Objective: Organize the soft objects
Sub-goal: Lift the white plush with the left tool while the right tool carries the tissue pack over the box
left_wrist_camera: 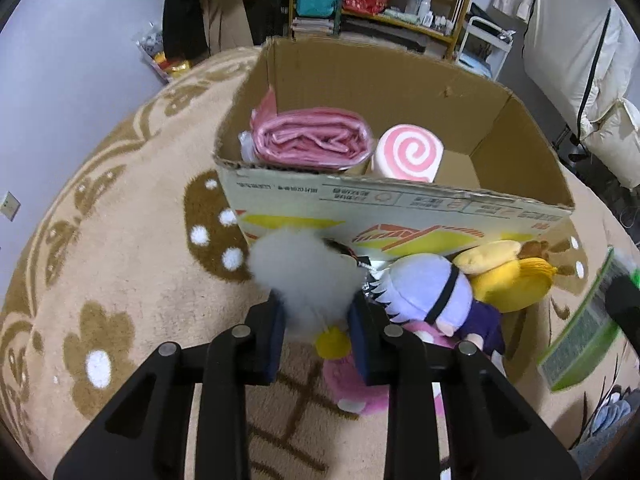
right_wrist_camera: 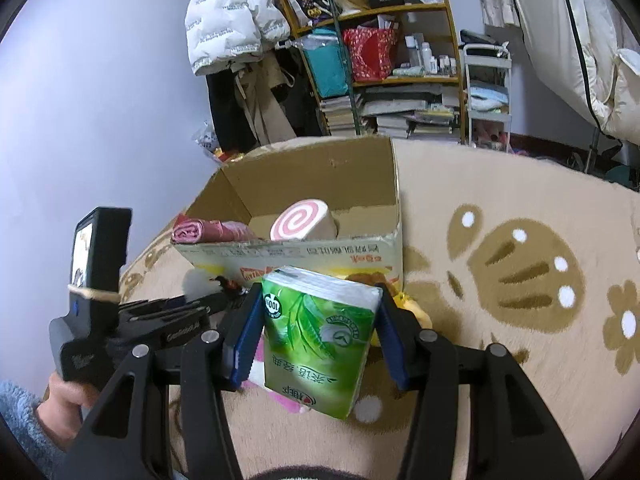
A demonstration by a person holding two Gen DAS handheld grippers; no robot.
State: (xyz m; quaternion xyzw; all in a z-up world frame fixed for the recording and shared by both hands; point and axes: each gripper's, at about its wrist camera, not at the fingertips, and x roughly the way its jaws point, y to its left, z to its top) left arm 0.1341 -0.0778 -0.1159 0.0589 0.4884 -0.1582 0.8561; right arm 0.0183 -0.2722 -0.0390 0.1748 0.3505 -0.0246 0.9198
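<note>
My left gripper (left_wrist_camera: 318,316) is shut on a grey fluffy plush toy (left_wrist_camera: 304,276), held just before the near wall of the open cardboard box (left_wrist_camera: 400,204). My right gripper (right_wrist_camera: 316,320) is shut on a green tissue pack (right_wrist_camera: 320,344), held in front of the same box (right_wrist_camera: 320,248). Inside the box lie a pink rolled bundle (left_wrist_camera: 312,138) and a pink-and-white swirl roll cushion (left_wrist_camera: 408,154). On the rug by the box lie a purple plush doll (left_wrist_camera: 436,296), a yellow plush (left_wrist_camera: 508,280) and a pink plush (left_wrist_camera: 352,388).
A beige rug (left_wrist_camera: 120,280) with brown flower shapes covers the floor. A shelf (right_wrist_camera: 400,60) with books and bags and hanging coats (right_wrist_camera: 232,20) stand behind the box. The left gripper's body (right_wrist_camera: 104,312) and the hand holding it show left in the right wrist view.
</note>
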